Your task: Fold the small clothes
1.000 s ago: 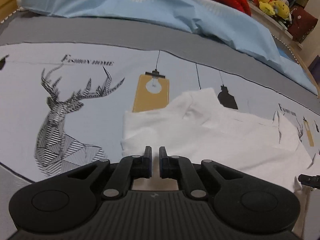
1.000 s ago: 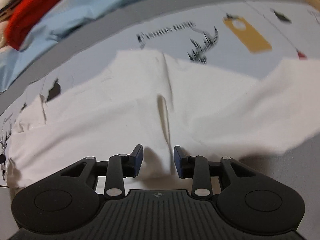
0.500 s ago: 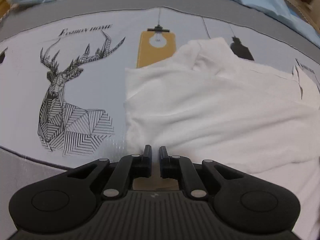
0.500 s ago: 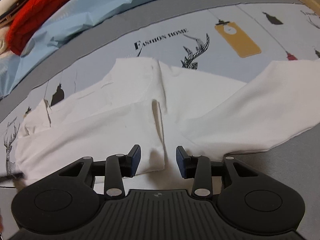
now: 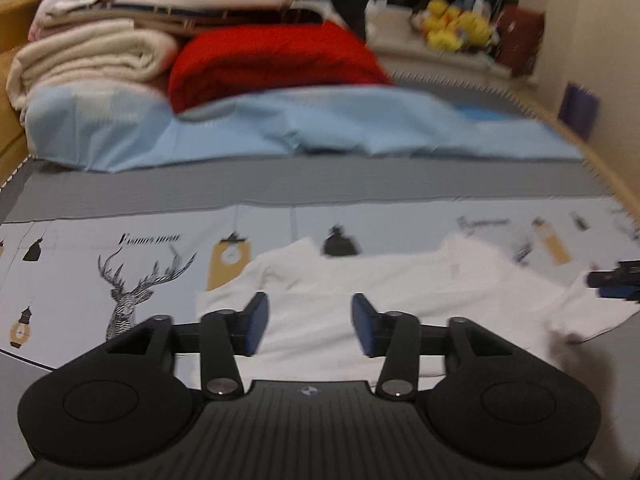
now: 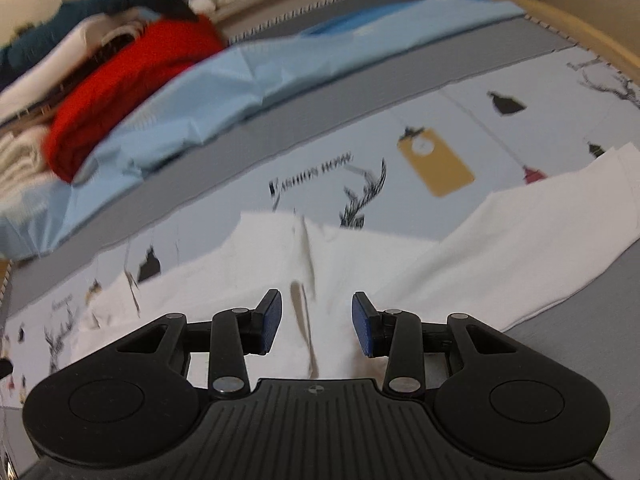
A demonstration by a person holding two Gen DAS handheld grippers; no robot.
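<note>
A: What did the left wrist view show that the right did not?

B: It showed the left gripper [image 5: 306,328] with its jaws just opened wide and nothing between the blue pads. The white garment [image 5: 384,292] lay spread flat just beyond and below the fingertips, apart from them. Far ahead of that gripper stood a stack of folded cream blankets [image 5: 92,56], a red bundle [image 5: 272,60] and yellow plush toys [image 5: 456,28] on a ledge. At the right edge, the tip of the right gripper [image 5: 618,280] appeared over the garment's far end.

A: And the right wrist view?

B: It showed the right gripper [image 6: 316,322] partly open, its pads clear of the cloth. Directly ahead of and beneath the jaws ran a raised crease of the garment [image 6: 306,280]. To the gripper's right, a broad white panel [image 6: 540,232] of the garment extended across the surface, which the left view cut off.

A: What was the surface?

B: It was a bed sheet [image 5: 80,264] printed with a geometric deer [image 5: 132,292], hanging lamps, a yellow tag [image 6: 438,168] and lettering, bordered by a grey band. Beyond the band lay a crumpled light blue cloth [image 5: 320,128]. A wooden bed frame [image 6: 560,12] curved along the far right of the right gripper. Both views were motion-blurred.
</note>
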